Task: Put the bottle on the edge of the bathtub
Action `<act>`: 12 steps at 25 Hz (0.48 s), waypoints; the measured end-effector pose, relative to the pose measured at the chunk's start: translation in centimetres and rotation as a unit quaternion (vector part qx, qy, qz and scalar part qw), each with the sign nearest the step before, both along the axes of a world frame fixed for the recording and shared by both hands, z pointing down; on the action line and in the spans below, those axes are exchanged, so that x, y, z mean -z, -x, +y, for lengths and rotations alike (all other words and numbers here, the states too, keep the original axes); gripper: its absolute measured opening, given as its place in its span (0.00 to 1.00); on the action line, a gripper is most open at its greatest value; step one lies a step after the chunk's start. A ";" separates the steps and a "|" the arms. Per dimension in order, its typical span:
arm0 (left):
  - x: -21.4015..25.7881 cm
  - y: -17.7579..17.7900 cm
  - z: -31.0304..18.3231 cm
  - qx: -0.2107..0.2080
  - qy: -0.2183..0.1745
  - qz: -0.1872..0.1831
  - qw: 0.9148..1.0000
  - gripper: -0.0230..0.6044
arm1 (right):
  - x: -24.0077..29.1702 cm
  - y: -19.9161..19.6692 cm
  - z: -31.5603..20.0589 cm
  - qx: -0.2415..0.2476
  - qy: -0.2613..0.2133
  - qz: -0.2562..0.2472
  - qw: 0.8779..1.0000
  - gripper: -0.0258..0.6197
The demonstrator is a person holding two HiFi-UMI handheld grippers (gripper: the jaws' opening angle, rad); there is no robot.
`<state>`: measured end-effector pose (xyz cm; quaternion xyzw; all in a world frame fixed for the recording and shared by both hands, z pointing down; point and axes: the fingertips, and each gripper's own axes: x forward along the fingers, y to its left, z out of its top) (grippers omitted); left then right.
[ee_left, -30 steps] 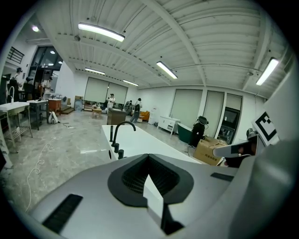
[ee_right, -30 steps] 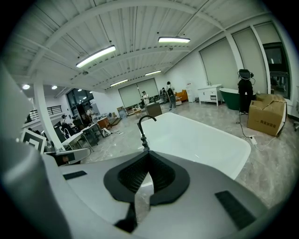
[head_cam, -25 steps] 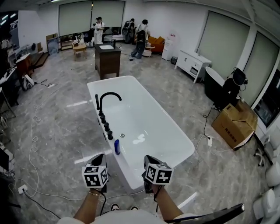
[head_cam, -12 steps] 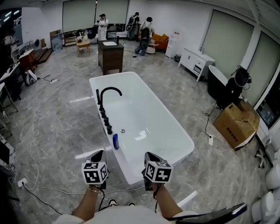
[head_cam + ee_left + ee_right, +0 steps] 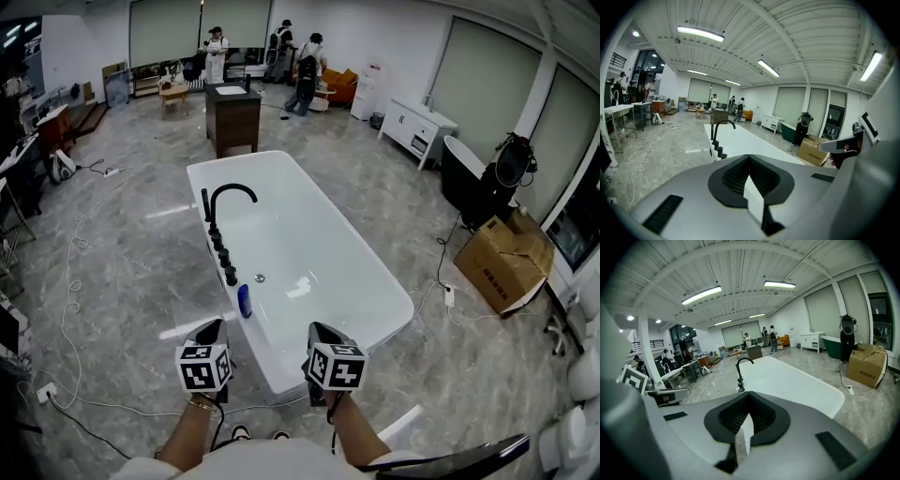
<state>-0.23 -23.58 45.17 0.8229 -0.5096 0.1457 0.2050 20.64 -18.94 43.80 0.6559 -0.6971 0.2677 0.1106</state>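
Note:
A small blue bottle (image 5: 244, 301) stands upright on the left rim of the white bathtub (image 5: 375, 309), just nearer to me than the row of black tap knobs (image 5: 221, 253). My left gripper (image 5: 214, 330) hangs shut and empty below the bottle, outside the tub's near left corner. Over the tub's near end, my right gripper (image 5: 319, 332) is also shut with nothing in it. In the left gripper view the jaws (image 5: 749, 155) meet, with the tub and faucet ahead. The right gripper view shows its jaws (image 5: 749, 392) closed the same way.
A black arched faucet (image 5: 225, 202) rises from the tub's left rim. A dark wooden cabinet (image 5: 232, 117) stands beyond the tub, a cardboard box (image 5: 506, 258) and a black tub (image 5: 469, 183) to the right. Cables (image 5: 70, 319) trail on the floor at left. People (image 5: 216, 52) stand far back.
The head view has drifted slightly, so the tub sits a little higher in the picture. Both grippers and the bottle stay where they were.

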 end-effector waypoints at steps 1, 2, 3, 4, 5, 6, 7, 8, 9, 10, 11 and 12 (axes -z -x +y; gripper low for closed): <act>-0.1 0.0 0.0 -0.001 0.000 0.000 1.000 0.06 | -0.1 0.0 0.0 -0.001 0.000 0.000 1.000 0.08; -0.1 -0.1 -0.1 -0.002 0.000 -0.001 1.000 0.06 | -0.1 -0.1 0.0 -0.002 0.001 0.001 1.000 0.08; -0.1 -0.2 -0.1 -0.003 0.001 -0.001 1.000 0.06 | -0.1 -0.2 0.0 -0.003 0.001 0.001 1.000 0.08; -0.1 -0.3 -0.1 -0.004 0.001 -0.001 1.000 0.06 | -0.1 -0.3 0.0 -0.003 0.001 0.001 1.000 0.08; -0.2 -0.3 -0.1 -0.004 0.002 -0.002 1.000 0.06 | -0.1 -0.3 0.0 -0.004 0.001 0.000 1.000 0.08; -0.2 -0.4 0.0 -0.005 0.003 -0.003 1.000 0.06 | -0.1 -0.3 0.0 -0.004 0.001 0.000 1.000 0.08; -0.3 -0.3 0.0 -0.006 0.004 -0.003 1.000 0.06 | -0.2 -0.3 0.0 -0.005 0.002 0.000 1.000 0.08; -0.5 -0.2 0.0 -0.006 0.005 -0.004 1.000 0.06 | -0.2 -0.2 0.0 -0.005 0.003 0.000 1.000 0.08; -0.6 -0.1 0.0 -0.006 0.006 -0.004 1.000 0.06 | -0.3 -0.1 0.0 -0.005 0.003 0.000 1.000 0.08; -0.7 0.0 0.0 -0.006 0.007 -0.004 1.000 0.06 | -0.4 0.0 0.0 -0.004 0.003 0.000 1.000 0.08; -0.8 0.1 0.0 -0.006 0.007 -0.004 1.000 0.06 | -0.4 0.1 -0.1 -0.004 0.003 0.000 1.000 0.08; -0.9 0.1 0.0 -0.006 0.008 -0.004 1.000 0.06 | -0.5 0.2 -0.2 -0.003 0.003 0.000 1.000 0.08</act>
